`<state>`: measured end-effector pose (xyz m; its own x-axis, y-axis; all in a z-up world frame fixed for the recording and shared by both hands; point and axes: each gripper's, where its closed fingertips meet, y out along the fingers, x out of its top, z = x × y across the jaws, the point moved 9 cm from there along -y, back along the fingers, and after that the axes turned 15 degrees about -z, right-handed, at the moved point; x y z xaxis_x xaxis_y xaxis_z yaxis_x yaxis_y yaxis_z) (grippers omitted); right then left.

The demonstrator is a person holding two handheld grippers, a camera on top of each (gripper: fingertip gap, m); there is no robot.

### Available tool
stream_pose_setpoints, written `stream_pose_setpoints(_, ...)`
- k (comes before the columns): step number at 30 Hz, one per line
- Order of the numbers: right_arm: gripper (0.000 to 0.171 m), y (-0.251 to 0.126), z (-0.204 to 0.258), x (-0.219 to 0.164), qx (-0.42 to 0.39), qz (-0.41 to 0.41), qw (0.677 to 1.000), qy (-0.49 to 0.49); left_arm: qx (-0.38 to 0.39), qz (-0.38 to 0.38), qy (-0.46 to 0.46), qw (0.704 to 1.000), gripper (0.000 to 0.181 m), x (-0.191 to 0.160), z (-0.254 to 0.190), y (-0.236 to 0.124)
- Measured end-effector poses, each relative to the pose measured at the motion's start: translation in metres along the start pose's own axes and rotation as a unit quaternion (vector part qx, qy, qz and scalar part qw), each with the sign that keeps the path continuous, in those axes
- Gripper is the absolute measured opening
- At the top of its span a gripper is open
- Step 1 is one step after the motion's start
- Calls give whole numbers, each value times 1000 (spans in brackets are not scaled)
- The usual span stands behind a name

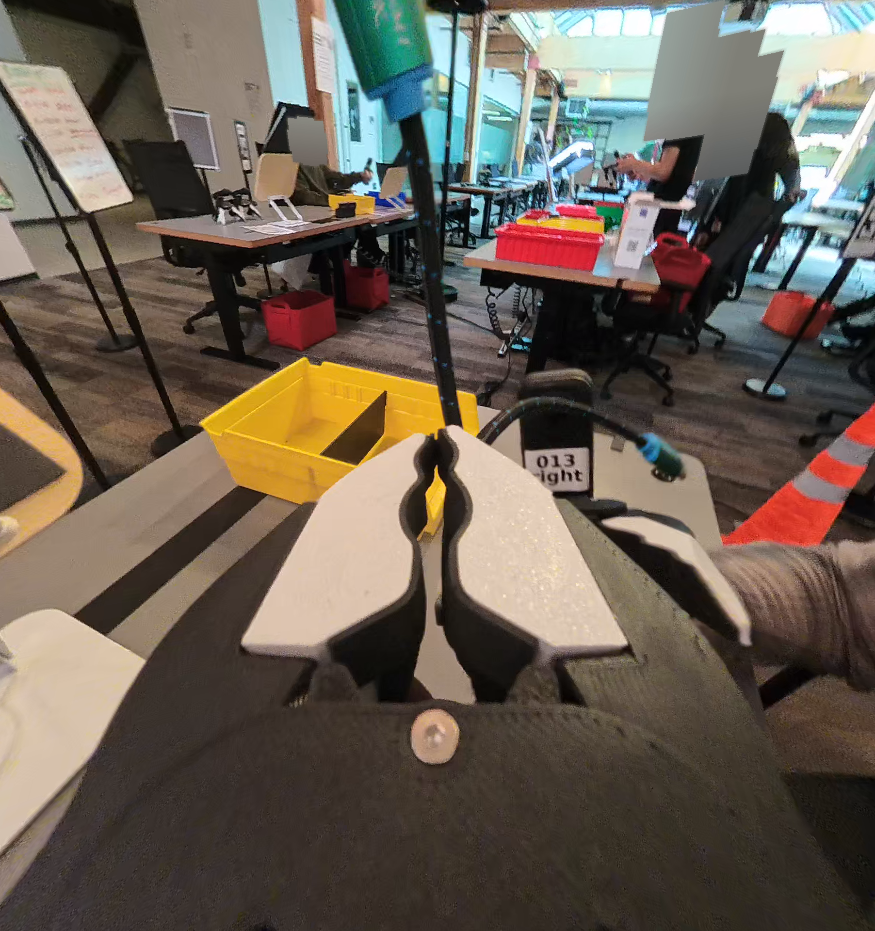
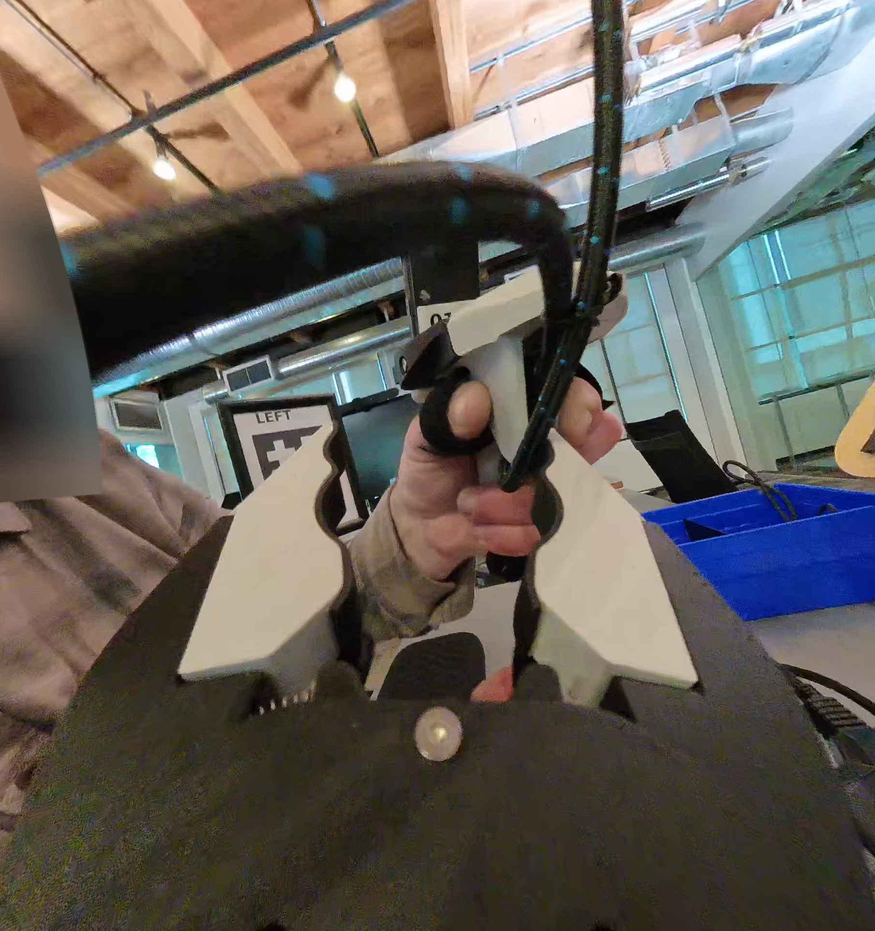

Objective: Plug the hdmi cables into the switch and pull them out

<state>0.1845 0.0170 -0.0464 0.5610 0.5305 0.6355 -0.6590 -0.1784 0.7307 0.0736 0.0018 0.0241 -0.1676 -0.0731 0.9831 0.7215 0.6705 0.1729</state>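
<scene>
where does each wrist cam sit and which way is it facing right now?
Left wrist view: on the left gripper, facing level across the table to the yellow bin; fingers shut on the cable; right gripper alongside.
Right wrist view: on the right gripper, tilted up toward the ceiling; fingers open, person's hand beyond.
Shared: the cable.

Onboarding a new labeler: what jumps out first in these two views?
In the left wrist view, the left gripper is shut on a black braided cable that rises to a green plug at the top, with a yellow bin on the table just behind. In the right wrist view, the right gripper is open, facing the person's hand on the other handle, with a blue bin at right.
</scene>
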Motion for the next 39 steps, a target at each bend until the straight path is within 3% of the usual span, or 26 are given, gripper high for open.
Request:
stream_pose_setpoints(4, 56, 1, -4, -10, -41, 1, 998, -45, 10, -27, -72, 997, 0, -12, 8, -5)
stream_pose_setpoints(9, 16, -14, -22, -11, 30, -30, 998, 41, -46, -47, -128, 990, 0, -20, 4, -6)
stream_pose_setpoints(10, 17, -15, -24, -10, 55, -28, 996, 60, -51, -50, -137, 988, 0, -22, 3, -6)
stream_pose_setpoints(12, 3, -18, -29, -11, 81, -19, 995, 51, -75, -52, -160, 983, 0, -26, 0, -5)
stream_pose_setpoints(18, 2, -27, -28, -1, 104, -17, 993, 45, -106, -93, -207, 968, 0, -24, 4, -14)
stream_pose_setpoints(24, 3, -31, -27, 6, 42, 59, 996, 44, -35, -63, -122, 990, 0, -27, 8, -20)
stream_pose_setpoints(33, 24, -11, -9, -1, -39, 91, 995, -33, 85, -19, -11, 996, 0, -33, 14, -28)
stream_pose_setpoints(35, 33, -9, -3, 1, -31, 50, 998, -19, 93, -21, -10, 995, 0, -34, 12, -28)
stream_pose_setpoints(37, 32, -10, 4, -4, -28, 2, 999, -37, 119, -17, -3, 993, 0, -40, 15, -28)
stream_pose_setpoints(39, 18, -12, 7, -9, -55, -19, 994, -87, 117, -9, -29, 993, 0, -47, 15, -27)
